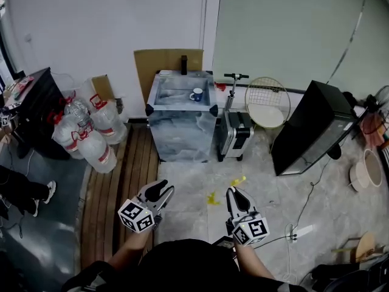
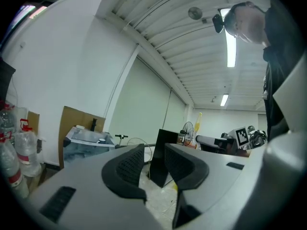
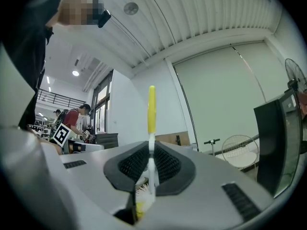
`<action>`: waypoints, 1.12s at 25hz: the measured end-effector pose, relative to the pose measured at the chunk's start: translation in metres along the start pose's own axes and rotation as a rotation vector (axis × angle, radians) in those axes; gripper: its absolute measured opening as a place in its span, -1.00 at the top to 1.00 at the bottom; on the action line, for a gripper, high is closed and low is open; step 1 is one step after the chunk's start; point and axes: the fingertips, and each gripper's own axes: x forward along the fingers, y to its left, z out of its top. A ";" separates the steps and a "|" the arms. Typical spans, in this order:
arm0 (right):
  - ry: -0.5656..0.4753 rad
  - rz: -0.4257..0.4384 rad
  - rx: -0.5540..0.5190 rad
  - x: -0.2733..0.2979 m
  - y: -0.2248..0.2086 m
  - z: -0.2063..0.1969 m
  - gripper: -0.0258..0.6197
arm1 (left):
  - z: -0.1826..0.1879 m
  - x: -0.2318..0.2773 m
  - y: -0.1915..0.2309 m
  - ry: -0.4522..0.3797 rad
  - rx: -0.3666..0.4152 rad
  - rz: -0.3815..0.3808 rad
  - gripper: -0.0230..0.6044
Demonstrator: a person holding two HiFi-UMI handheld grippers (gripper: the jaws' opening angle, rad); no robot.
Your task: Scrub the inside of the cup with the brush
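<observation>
The cup (image 1: 196, 94) stands on the marbled worktop (image 1: 170, 95), well ahead of both grippers. The right gripper (image 3: 149, 164) clamps an upright brush (image 3: 151, 114); the left gripper (image 2: 154, 159) gapes empty.

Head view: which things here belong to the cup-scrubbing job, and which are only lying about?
Job:
- cup on the marbled sink unit
- brush, clamped in the right gripper
- left gripper, open and empty

Lying about:
- water bottles
- scooter
- round wire frame
- black cabinet
- cardboard
</observation>
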 end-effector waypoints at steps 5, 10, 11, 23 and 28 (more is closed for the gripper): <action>0.009 0.022 0.002 -0.009 -0.009 -0.004 0.78 | -0.006 0.006 -0.011 -0.002 0.000 0.005 0.47; 0.009 0.016 0.019 -0.019 -0.025 -0.011 0.78 | -0.013 0.011 -0.020 0.003 0.012 0.011 0.47; 0.007 0.014 0.019 -0.020 -0.028 -0.013 0.78 | -0.015 0.011 -0.020 0.003 0.016 0.011 0.47; 0.002 0.037 -0.003 0.027 -0.058 -0.007 0.78 | -0.011 0.051 0.018 -0.006 0.028 0.030 0.47; 0.034 0.054 -0.014 0.080 -0.082 -0.009 0.78 | -0.006 0.092 0.062 -0.017 0.007 0.030 0.47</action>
